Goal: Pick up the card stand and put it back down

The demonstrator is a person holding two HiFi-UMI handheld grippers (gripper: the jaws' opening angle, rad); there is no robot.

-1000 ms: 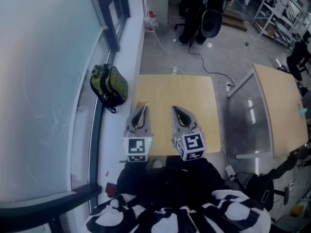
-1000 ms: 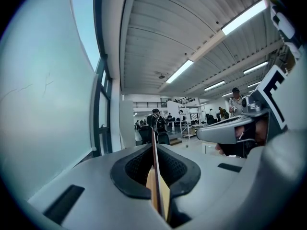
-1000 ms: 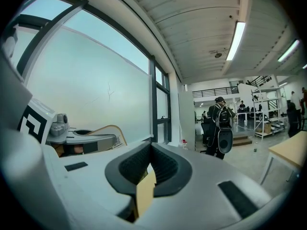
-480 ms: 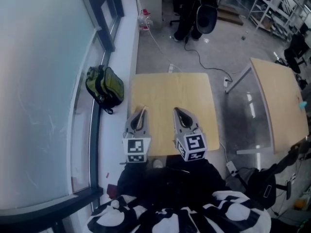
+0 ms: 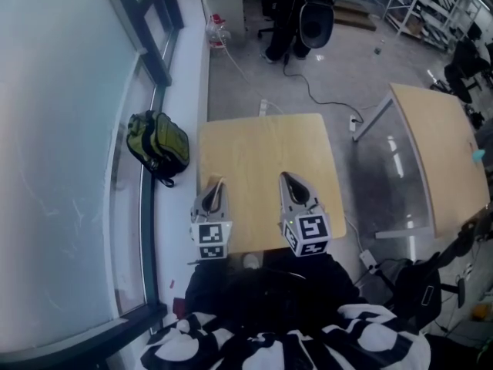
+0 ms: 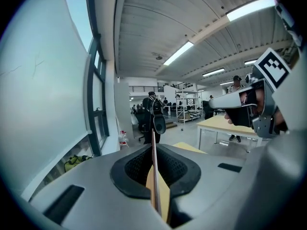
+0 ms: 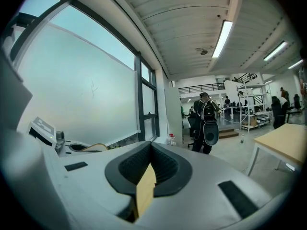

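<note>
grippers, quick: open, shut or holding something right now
left gripper: closed; a thin strip shows edge-on at the jaw line, cannot tell what
right gripper: closed, nothing held

Near edge of desk (image 5: pixel 262 153) hidden behind left gripper (image 5: pixel 217 182) and right gripper (image 5: pixel 286 176), second desk (image 5: pixel 435 145) cut by right edge, far people (image 7: pixel 277 110) too small to tell.

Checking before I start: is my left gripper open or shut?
Shut. In its own view, the left gripper has its jaws meeting in one thin line at the tips, leaving no gap there.
</note>
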